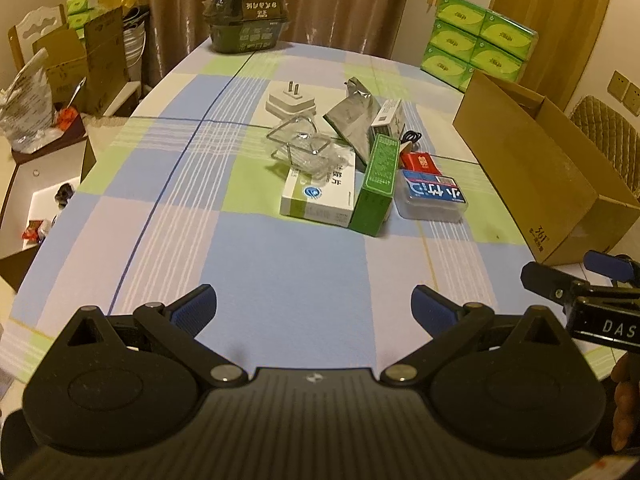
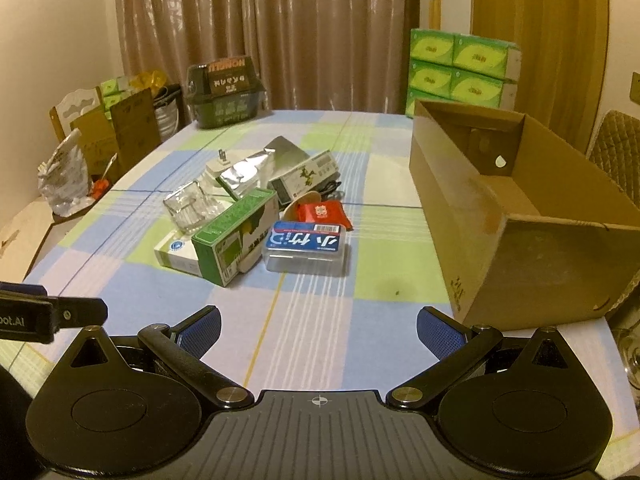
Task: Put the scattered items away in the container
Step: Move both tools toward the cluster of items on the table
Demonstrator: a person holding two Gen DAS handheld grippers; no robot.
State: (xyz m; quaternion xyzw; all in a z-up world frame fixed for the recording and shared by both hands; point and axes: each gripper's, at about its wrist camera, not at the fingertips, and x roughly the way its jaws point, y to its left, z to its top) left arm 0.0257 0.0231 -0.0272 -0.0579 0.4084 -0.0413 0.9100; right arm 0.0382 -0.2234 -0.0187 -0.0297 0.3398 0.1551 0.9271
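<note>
Two hand-held grippers, left hand-held gripper [image 1: 314, 306] and right hand-held gripper [image 2: 319, 328], both spread wide, empty; one cardboard box [image 2: 472, 216].

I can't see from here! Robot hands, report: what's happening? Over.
Left gripper open, right gripper open, both empty. Items piled mid-table, none in the box. Path clear.

Upside-down "HONGLU" shows on the dark plastic-wrapped package [image 1: 246, 16] at the table's far end. The brown cardboard box [image 1: 548, 184] has "361" printed near its corner, and "DAS" sits on the black right gripper [image 1: 592, 280].
</note>
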